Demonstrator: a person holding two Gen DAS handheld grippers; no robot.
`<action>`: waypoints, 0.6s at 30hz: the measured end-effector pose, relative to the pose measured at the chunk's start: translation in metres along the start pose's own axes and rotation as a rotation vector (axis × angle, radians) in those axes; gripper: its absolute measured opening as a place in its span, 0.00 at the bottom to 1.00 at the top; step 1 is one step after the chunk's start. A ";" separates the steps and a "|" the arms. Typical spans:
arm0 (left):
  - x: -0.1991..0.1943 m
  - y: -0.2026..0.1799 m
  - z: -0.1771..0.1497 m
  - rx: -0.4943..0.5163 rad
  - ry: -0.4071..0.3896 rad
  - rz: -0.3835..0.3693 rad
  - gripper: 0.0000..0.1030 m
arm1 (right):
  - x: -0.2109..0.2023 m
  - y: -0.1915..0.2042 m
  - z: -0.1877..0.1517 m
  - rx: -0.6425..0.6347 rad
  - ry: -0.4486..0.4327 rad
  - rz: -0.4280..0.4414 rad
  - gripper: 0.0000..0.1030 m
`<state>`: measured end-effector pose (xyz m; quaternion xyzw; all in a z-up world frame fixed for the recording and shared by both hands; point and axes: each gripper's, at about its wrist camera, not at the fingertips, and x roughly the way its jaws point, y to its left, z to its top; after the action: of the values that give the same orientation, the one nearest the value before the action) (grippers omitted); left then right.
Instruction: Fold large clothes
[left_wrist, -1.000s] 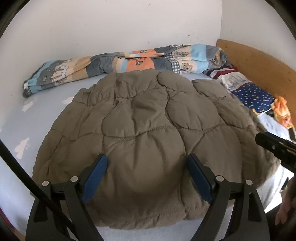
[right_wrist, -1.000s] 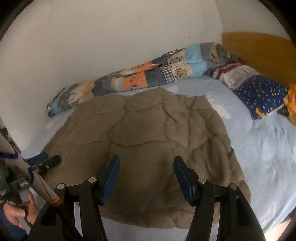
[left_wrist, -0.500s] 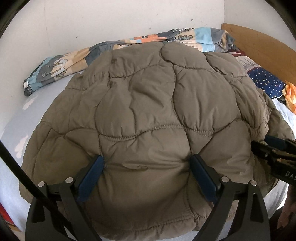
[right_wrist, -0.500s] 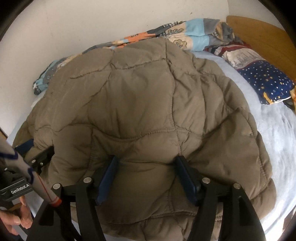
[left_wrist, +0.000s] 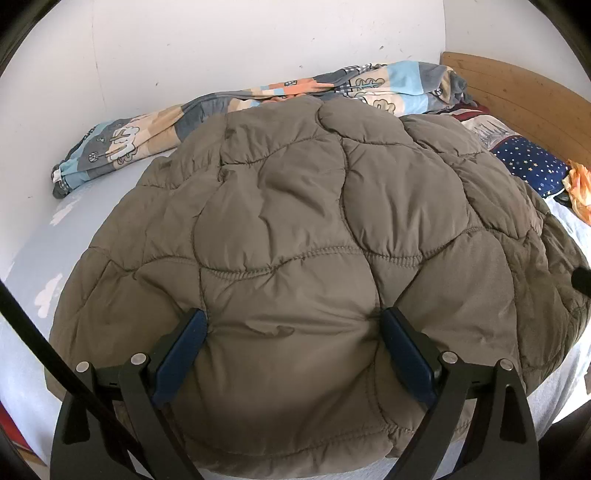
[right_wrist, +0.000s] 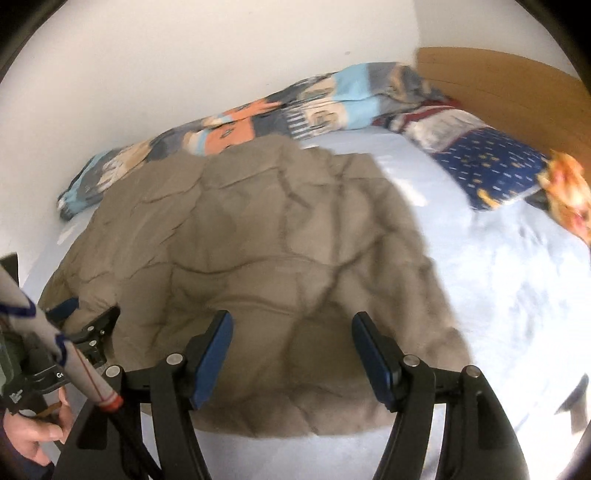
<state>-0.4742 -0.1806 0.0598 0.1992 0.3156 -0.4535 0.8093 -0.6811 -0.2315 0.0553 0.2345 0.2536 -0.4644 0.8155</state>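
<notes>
Folding jacket (left_wrist: 288, 236): we keep it flat on bed (left_wrist: 33, 266), near edge toward us, so panels stay even. Left claw (left_wrist: 291, 332) spread wide, jaws astride puffy hem; pads touch the bulge, real pinch unclear. Right claw (right_wrist: 291, 339) spread above jacket, gripping nothing, jaws just widened. Duvet (left_wrist: 155, 125) bunched by wall, out of fold's way.
</notes>
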 end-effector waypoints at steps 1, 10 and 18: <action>0.000 0.000 0.000 0.000 0.000 0.000 0.92 | -0.001 -0.004 -0.002 0.020 0.009 -0.005 0.70; -0.002 -0.001 -0.002 0.014 -0.011 0.004 0.92 | 0.035 -0.018 -0.014 0.042 0.133 -0.010 0.71; -0.005 -0.001 -0.001 0.005 -0.015 -0.003 0.92 | 0.016 -0.010 0.001 0.021 0.029 -0.027 0.72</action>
<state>-0.4769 -0.1776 0.0623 0.1972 0.3088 -0.4569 0.8106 -0.6828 -0.2468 0.0442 0.2461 0.2636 -0.4746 0.8029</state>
